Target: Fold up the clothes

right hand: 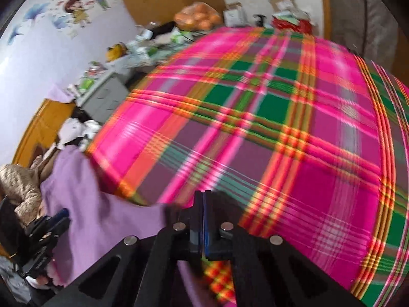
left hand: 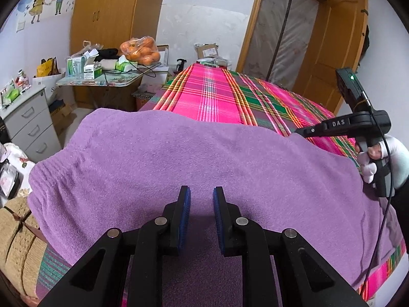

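Blue-padded jaws of the left gripper (left hand: 202, 197) stand apart just above the purple garment (left hand: 179, 158), holding nothing. In the left wrist view that garment, a thick terry-like piece, lies spread across the near end of the bed (left hand: 212, 94), over a pink and green plaid sheet. What looks like a gathered band runs along its left edge. At the far right corner the right gripper (left hand: 300, 131), held by a gloved hand (left hand: 370, 163), reaches the cloth's edge with its jaws together; whether cloth is pinched in them I cannot tell from here. A bag of oranges (left hand: 140, 48) sits on a cluttered surface (left hand: 102, 80) beyond the bed.

From the right wrist view, which is blurred, the right gripper's blue pads meet with no gap. Purple cloth runs up to the jaws from the left and passes beneath them, so a grip on the hem seems likely but is not plain. The left gripper (right hand: 60, 217) shows at the lower left, over the garment.

As a judgement, the cloth is soft, light and limp, with a nap that should resist slipping. It will sag between two holds, so corners or the firmer band edge are the best places to take it.
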A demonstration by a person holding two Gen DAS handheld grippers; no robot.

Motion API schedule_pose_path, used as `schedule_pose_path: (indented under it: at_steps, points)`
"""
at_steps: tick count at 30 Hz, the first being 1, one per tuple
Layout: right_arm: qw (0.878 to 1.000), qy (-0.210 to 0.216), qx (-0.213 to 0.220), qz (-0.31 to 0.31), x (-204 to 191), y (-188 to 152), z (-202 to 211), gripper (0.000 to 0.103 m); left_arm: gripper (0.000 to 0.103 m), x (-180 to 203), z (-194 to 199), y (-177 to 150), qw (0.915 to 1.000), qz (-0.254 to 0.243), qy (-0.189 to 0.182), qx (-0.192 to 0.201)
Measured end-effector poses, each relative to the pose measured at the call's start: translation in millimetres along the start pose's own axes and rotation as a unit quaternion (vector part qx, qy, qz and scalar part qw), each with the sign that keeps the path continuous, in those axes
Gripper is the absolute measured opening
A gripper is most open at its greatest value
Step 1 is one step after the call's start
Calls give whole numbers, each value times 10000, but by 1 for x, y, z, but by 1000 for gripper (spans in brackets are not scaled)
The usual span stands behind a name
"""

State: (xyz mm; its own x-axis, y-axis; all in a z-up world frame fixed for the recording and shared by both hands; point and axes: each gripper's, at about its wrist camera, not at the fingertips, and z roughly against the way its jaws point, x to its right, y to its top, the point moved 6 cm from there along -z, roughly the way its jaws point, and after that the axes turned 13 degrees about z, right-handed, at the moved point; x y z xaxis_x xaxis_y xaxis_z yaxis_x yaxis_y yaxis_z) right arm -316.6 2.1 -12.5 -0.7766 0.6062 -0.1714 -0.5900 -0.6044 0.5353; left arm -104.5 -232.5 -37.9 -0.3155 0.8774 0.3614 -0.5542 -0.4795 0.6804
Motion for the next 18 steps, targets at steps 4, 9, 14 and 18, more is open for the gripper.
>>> schedule_pose_path:
  at_steps: [4,9,14,18]
  points:
    - [9987,377,323,128,-16,-5,24,11,19,0,1,-1,10000,23,-24,1]
    - [9975,511,-27,488,-35,-23,16,29,19,-1,1,-1,10000,47,-47,5]
    - [9990,62,73,427,-26,-26,23,4,19,-1,1,-1,10000,53,-52,5]
    - [9987,-291,209,348,-18,-27,31,0,19,-5,4,1,9996,206,-199,-4]
